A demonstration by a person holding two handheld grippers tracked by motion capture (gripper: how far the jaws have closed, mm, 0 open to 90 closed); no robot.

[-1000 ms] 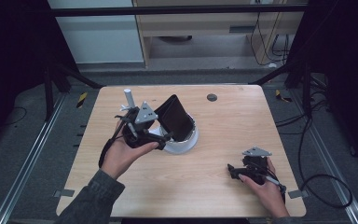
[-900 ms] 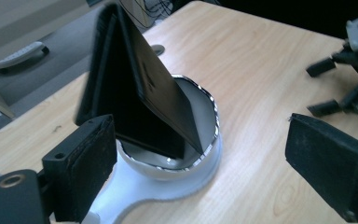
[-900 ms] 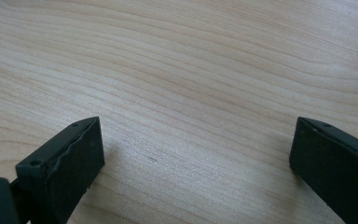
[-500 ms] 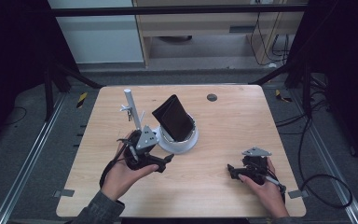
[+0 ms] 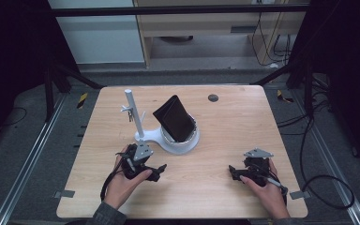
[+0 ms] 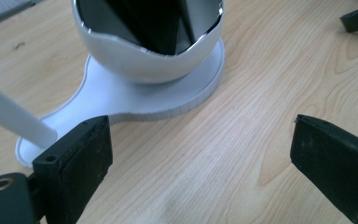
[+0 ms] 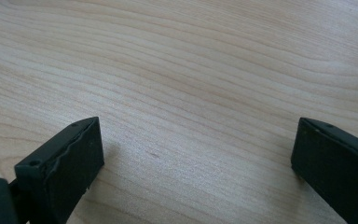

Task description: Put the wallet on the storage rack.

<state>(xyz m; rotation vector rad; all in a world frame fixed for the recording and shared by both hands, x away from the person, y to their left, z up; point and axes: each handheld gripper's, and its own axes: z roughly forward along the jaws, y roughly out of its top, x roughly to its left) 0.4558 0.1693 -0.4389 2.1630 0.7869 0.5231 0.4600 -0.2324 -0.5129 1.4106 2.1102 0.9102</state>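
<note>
Your left tool (image 5: 157, 171) rests low on the worktop (image 5: 225, 140) at about 7 o'clock, its jaws spread wide with nothing between them but bare wood. In the left gripper view the two black jaws frame the near edge of the white stand (image 6: 135, 100), which lies just ahead of them and apart from both.

Your right tool (image 5: 234, 172) sits at about 5 o'clock, well apart from the left one, its jaws likewise spread over empty wood grain, as the right gripper view shows. Each tool is held in a hand, the forearms coming in from the near edge.

Farther in, near the centre of the worktop, the stand's flat base carries a round white cup (image 5: 192, 137). A black wallet (image 5: 174, 117) stands in that cup, tilted, its upper end leaning toward 11 o'clock. At the stand's 9 o'clock end a thin white post (image 5: 133, 112) rises upright with a small clip partway up.

Beyond, at about 1 o'clock, a small dark round disc (image 5: 213, 98) lies flat on the wood.
</note>
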